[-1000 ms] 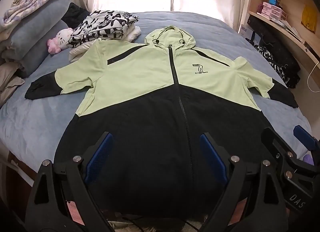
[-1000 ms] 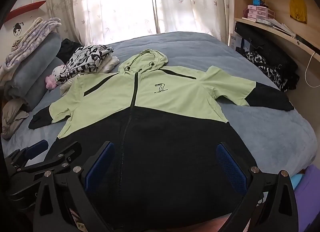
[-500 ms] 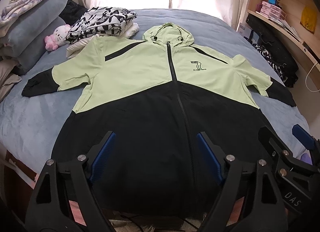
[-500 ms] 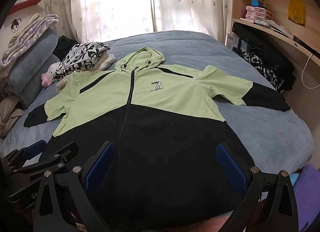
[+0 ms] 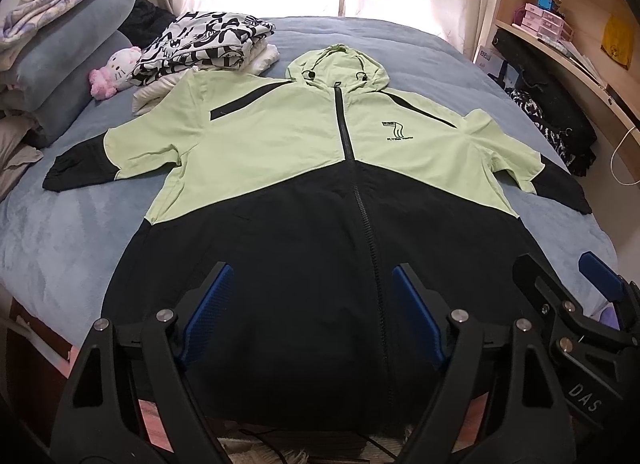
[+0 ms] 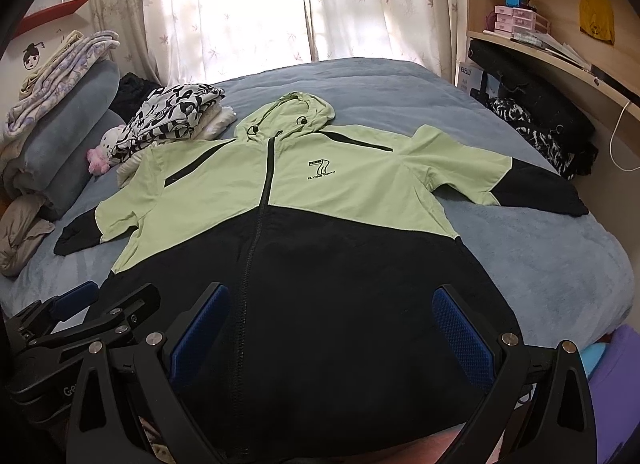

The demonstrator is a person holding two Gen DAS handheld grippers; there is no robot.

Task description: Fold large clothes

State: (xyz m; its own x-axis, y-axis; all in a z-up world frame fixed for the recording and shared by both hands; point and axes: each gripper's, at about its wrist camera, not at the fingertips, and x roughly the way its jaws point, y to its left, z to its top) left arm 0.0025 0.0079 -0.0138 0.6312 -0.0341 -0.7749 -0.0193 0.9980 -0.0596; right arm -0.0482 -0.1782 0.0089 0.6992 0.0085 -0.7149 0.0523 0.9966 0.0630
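Jacket (image 5: 304,199) flat beneath left claw (image 5: 310,302)

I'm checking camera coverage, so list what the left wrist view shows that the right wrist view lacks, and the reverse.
Only the left wrist view shows the right gripper from the side, at its lower right. Only the right wrist view shows the red wall shelf, the purple item beside the bed, and the left gripper at its lower left. Both show the green-and-black hooded jacket spread flat and zipped on the blue bed, the folded patterned clothes and the plush toy.
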